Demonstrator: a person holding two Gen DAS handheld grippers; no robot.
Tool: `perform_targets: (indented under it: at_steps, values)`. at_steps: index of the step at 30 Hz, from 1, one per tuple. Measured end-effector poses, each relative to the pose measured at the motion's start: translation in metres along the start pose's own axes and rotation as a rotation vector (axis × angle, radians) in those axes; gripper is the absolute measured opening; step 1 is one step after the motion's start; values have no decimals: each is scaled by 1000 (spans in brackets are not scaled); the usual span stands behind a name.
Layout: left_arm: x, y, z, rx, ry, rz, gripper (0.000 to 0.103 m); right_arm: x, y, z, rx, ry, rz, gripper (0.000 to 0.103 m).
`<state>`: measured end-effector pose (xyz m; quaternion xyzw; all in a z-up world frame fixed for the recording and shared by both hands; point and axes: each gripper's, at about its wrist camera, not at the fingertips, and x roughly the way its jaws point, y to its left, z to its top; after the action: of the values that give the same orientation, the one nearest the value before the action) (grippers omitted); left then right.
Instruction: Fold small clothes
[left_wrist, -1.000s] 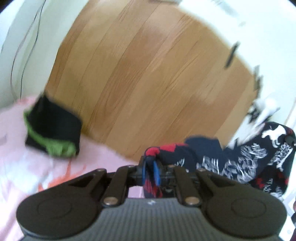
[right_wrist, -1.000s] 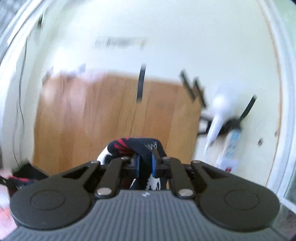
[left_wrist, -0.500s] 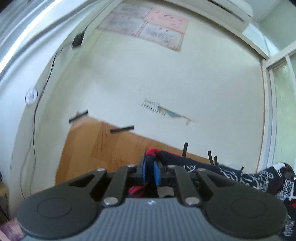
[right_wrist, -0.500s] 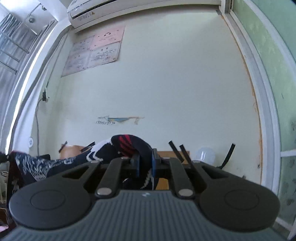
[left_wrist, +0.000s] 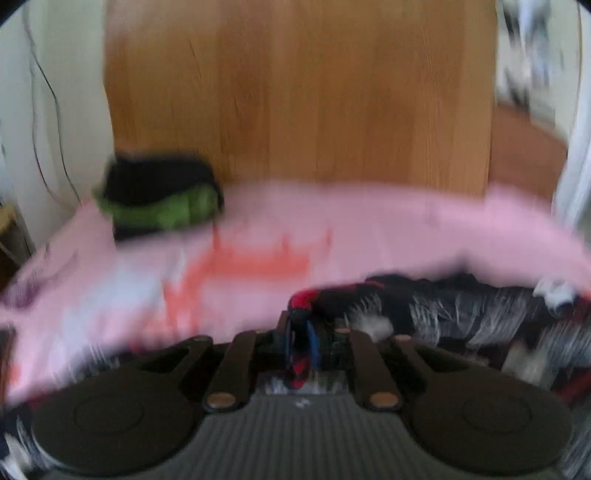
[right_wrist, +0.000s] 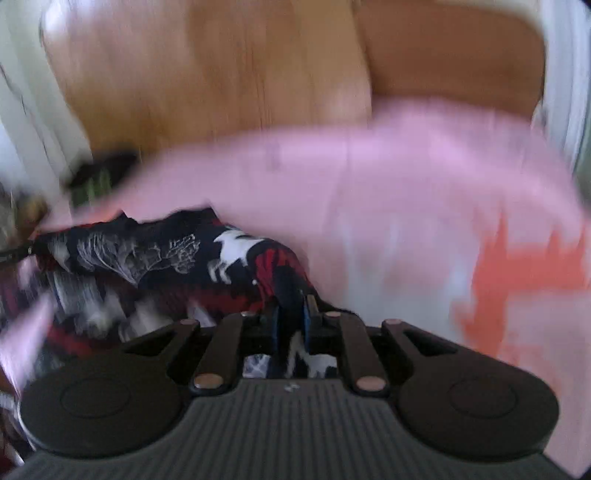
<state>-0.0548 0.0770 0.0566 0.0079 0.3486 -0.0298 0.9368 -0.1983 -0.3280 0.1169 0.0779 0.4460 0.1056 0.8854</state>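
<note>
A dark navy garment with white and red print (left_wrist: 461, 310) stretches between my two grippers, low over the pink bed sheet (left_wrist: 369, 229). My left gripper (left_wrist: 301, 321) is shut on its red-edged left end. In the right wrist view the same garment (right_wrist: 166, 254) sags to the left onto the sheet (right_wrist: 369, 184). My right gripper (right_wrist: 291, 306) still has the cloth between its blue pads, and its jaws are opening. Both views are blurred by motion.
A folded black and green garment (left_wrist: 159, 195) lies at the sheet's far left, seen also as the black and green bundle (right_wrist: 92, 181). A wooden headboard (left_wrist: 295, 92) stands behind the bed. The sheet carries an orange print (right_wrist: 517, 273). A white wall with a cable (left_wrist: 48, 110) is at left.
Both grippers swung up toward the wall and then dropped and tipped down toward the bed. The patterned garment came down with them onto the pink sheet.
</note>
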Motion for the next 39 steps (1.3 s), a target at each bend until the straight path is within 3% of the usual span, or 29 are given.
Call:
perform_targets:
  at_steps: [1, 2, 3, 4, 5, 7, 10, 11, 14, 16, 17, 18, 19, 20, 21, 24, 26, 28, 30, 32, 34, 36, 37, 38, 39]
  values:
    - [2, -3, -10, 32, 17, 18, 15, 12, 0, 3, -17, 49, 31, 28]
    - [-2, -3, -17, 56, 17, 12, 18, 18, 3, 11, -42, 65, 46, 43]
    - [-11, -1, -20, 68, 5, -3, 21, 20, 7, 23, -75, 56, 48, 57]
    - [-19, 2, -18, 75, -15, -12, 31, 19, 11, 36, -110, 16, 49, 62]
    - [-27, 7, -11, 79, -46, -11, 48, 13, 14, 45, -135, -22, 57, 64]
    - [-41, 13, -2, 62, -122, -6, 65, 16, 22, 64, -172, -77, 86, 64]
    - [-33, 20, 24, 5, -140, -63, 74, 47, 39, 91, -156, -118, 154, 66]
    - [-21, 21, 32, -1, -125, -90, 80, 52, 30, 78, -146, -115, 165, 66]
    - [14, 5, 42, 8, -36, -152, 84, 110, 58, 88, -164, -51, 192, 66]
    - [41, -5, 42, 20, 65, -173, 77, 153, 69, 86, -164, 17, 197, 66]
    - [50, -10, 40, 26, 106, -182, 61, 170, 72, 81, -171, 57, 200, 65]
    - [58, -14, 38, 39, 142, -186, 50, 188, 77, 81, -183, 84, 195, 57]
    - [63, -19, 36, 63, 164, -169, 35, 190, 85, 77, -231, 37, 186, 39]
    - [65, -23, 35, 90, 161, -142, 24, 195, 94, 76, -287, 47, 188, 10]
    - [65, -25, 38, 109, 151, -133, 20, 193, 98, 79, -306, 55, 197, 9]
    - [71, -26, 69, 97, 116, -145, 10, 178, 105, 95, -354, -56, 142, 8]
    - [76, -38, 105, 93, 46, -115, 10, 166, 97, 126, -309, -176, 90, 8]
    - [86, -51, 146, 76, -18, -81, 9, 162, 90, 168, -231, -277, 92, 8]
    - [103, -64, 177, 63, -64, -66, 9, 166, 91, 193, -239, -361, 47, 8]
    - [137, -78, 195, 49, -33, -51, 3, 192, 94, 208, -236, -353, -5, 8]
    - [179, -95, 192, 89, -22, 107, 3, 240, 97, 208, -270, -270, -84, 8]
    - [222, -99, 172, 119, 83, 186, 3, 301, 99, 191, -302, -119, -143, 11]
    - [236, -95, 162, 105, 157, 183, 3, 324, 96, 181, -305, -41, -141, 18]
    - [243, -88, 151, 75, 213, 156, 4, 327, 98, 172, -313, -91, -155, 28]
    - [240, -79, 143, 51, 207, 124, 7, 325, 100, 168, -323, -119, -143, 42]
